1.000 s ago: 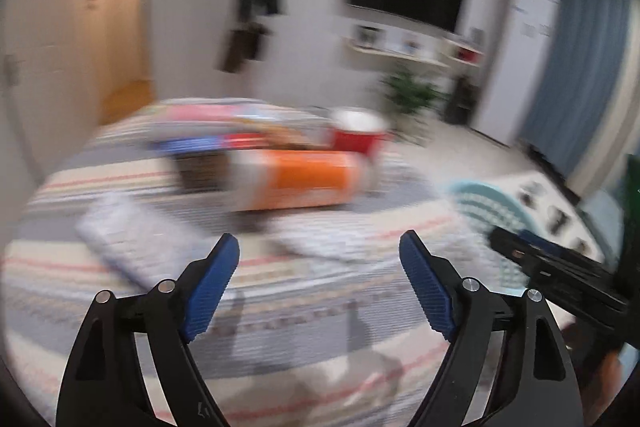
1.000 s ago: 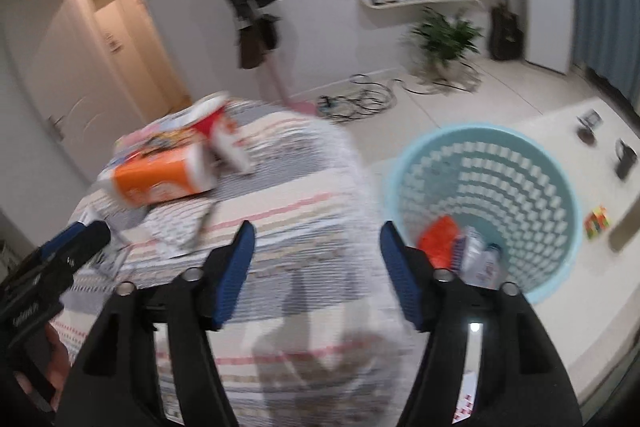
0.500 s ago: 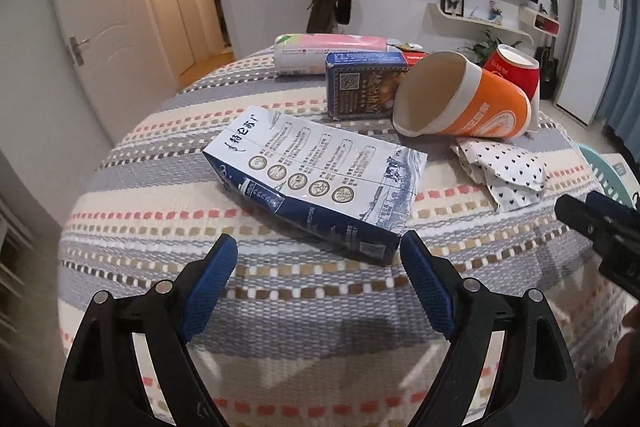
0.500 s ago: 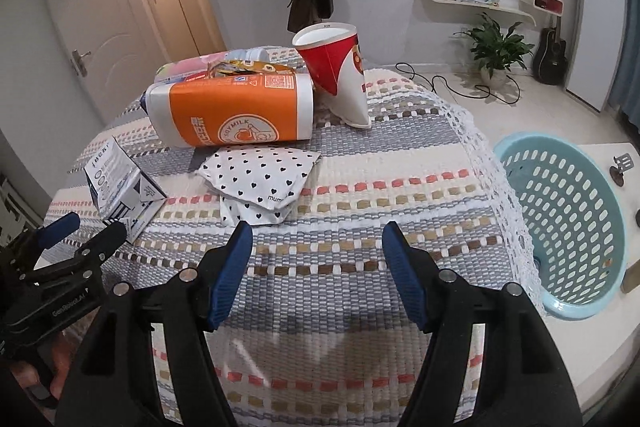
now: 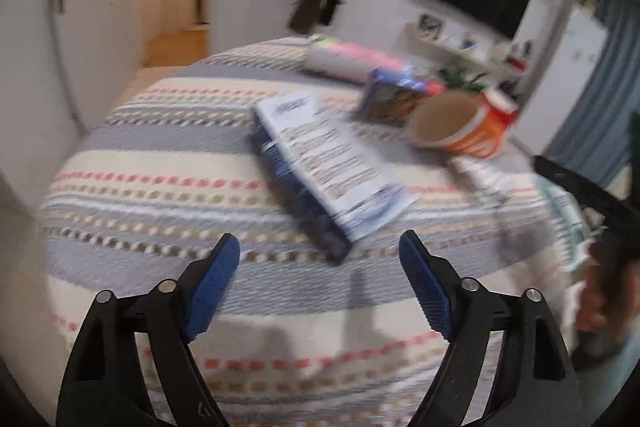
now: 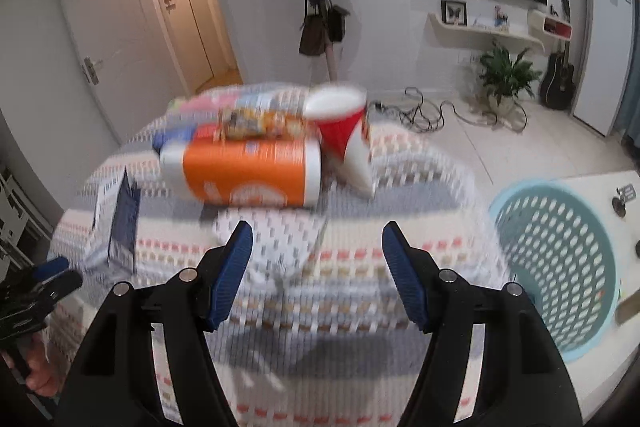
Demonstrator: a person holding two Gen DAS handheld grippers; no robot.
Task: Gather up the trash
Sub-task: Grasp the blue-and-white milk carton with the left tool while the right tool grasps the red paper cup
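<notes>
Nearest the left wrist camera, left gripper (image 5: 319, 254) with blue-padded black fingers, jaws spread wide and holding nothing, hovering over a round table draped in a striped woven cloth (image 5: 168, 195). Just beyond the fingertips, a flattened blue-and-white printed carton (image 5: 328, 163), lying on the cloth. Farther back, an orange paper cup (image 5: 460, 127) tipped on its side, mouth toward the camera, beside a small blue box (image 5: 390, 99); behind them a pink-and-white roll (image 5: 348, 61).

From the right wrist camera, right gripper (image 6: 317, 243) likewise released and empty, above a crumpled white dotted paper wrapper (image 6: 280, 247). Past it, the orange cup and a red-and-white paper cone cup (image 6: 344, 135) leaning next to it. To the right, on the floor beside the table, a light-blue perforated plastic basket (image 6: 560, 259). Much detail lost to motion blur.
</notes>
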